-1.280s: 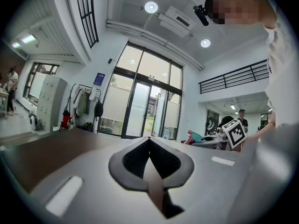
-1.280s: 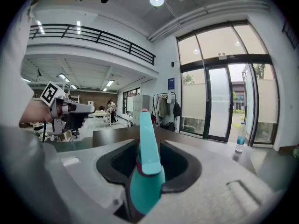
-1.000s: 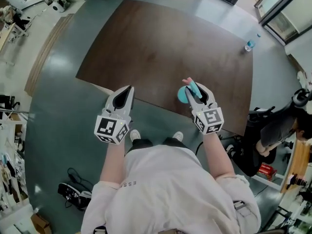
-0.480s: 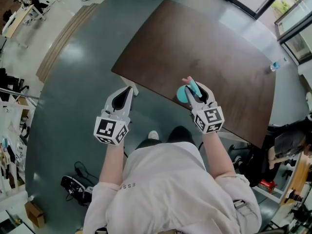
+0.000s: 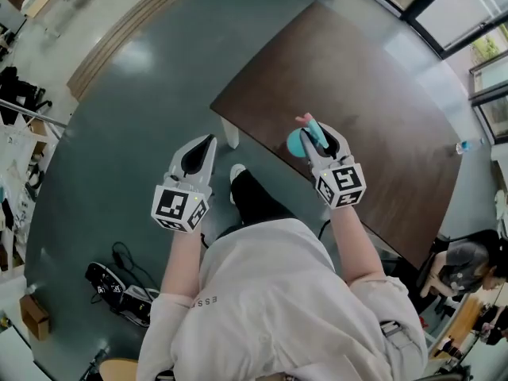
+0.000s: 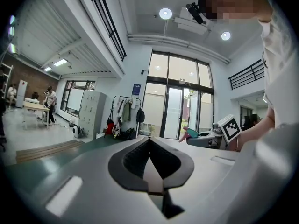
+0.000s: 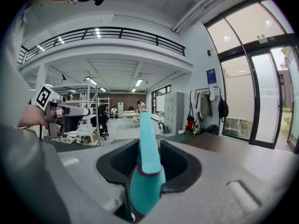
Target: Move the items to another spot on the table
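Room: a tall hall with a grey-green floor (image 5: 111, 149); glass doors (image 6: 180, 108), grey lockers (image 6: 89, 113) and a rack of hung coats (image 6: 125, 112) line the far wall.
Surface: a dark brown table (image 5: 373, 86) fills the upper right of the head view, its near corner resting on a white leg (image 5: 230, 132).
Teal item: a teal item (image 5: 296, 143) with a long flat blade and a dark pink band stands upright in the right gripper, over the table's near edge.
Right gripper: the right gripper (image 5: 319, 136) has its fingers (image 7: 180, 164) clamped on the teal item's rounded lower part, and the blade rises above them.
Left gripper: the left gripper (image 5: 209, 140) is over bare floor, off the table's corner; its fingers (image 6: 133, 158) are pressed together with nothing between them.
On the table: a clear water bottle (image 5: 468, 144) stands at the far edge, well apart from both grippers.
On the floor: black gear with cables (image 5: 119, 288) lies beside the person's left, a cardboard box (image 5: 33, 316) lies further out, and a wooden strip (image 5: 127, 26) runs past the table.
Below the grippers: the person's own shoe (image 5: 236, 173) is just beside the table leg.
Others: a seated person (image 5: 468, 264) is beyond the table's right end.
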`<state>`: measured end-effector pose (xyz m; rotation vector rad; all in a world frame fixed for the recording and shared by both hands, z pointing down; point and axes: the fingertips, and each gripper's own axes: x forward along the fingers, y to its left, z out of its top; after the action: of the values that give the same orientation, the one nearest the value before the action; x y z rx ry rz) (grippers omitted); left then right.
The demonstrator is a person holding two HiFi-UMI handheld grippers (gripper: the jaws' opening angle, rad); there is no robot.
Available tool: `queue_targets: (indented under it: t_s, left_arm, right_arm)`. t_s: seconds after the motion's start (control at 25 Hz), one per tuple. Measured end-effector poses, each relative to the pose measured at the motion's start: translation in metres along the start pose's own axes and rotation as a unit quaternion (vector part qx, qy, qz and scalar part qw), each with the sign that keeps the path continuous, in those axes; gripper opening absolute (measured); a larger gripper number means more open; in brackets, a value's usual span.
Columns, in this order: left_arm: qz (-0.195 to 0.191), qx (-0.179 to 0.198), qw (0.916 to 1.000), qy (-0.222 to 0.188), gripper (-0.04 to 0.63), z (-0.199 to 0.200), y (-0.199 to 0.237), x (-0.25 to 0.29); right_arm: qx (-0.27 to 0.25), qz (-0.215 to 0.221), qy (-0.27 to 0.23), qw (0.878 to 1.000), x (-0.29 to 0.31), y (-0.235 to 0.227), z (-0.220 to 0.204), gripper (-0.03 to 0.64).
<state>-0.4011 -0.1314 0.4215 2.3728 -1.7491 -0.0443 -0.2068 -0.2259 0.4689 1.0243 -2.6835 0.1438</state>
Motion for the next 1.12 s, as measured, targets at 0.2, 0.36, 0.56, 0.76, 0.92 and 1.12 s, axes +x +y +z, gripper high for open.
queue_targets:
  t_s: [0.2,0.36,0.56,0.76,0.92,1.12]
  left_arm:
    - [0.012,-0.003,0.9998,0.015,0.015,-0.003,0.042,0.017]
    - [0.002,-0.005,0.9996,0.027,0.015,-0.001,0.074,0.036]
    - [-0.022,0.003,0.999,0.039,0.015,0.006,0.101,0.075]
    - [-0.042,0.011,0.9978,0.05,0.015,0.003,0.12,0.102]
    - [-0.057,0.009,0.997,0.051,0.015,0.005,0.134,0.119]
    - [-0.092,0.005,0.9937,0.064,0.015,-0.003,0.142,0.141]
  right_arm:
    - [-0.014,0.022,0.001,1.0,0.06,0.008,0.007,0.129]
    - [-0.007,0.026,-0.005,1.0,0.106,0.015,0.019,0.129]
    - [0.003,0.015,-0.001,1.0,0.147,-0.003,0.023,0.13]
    - [0.015,-0.003,0.012,1.0,0.175,-0.016,0.011,0.129]
    - [0.027,-0.018,0.017,0.999,0.195,-0.022,0.008,0.129]
    - [0.031,-0.038,0.018,0.999,0.212,-0.028,-0.001,0.13]
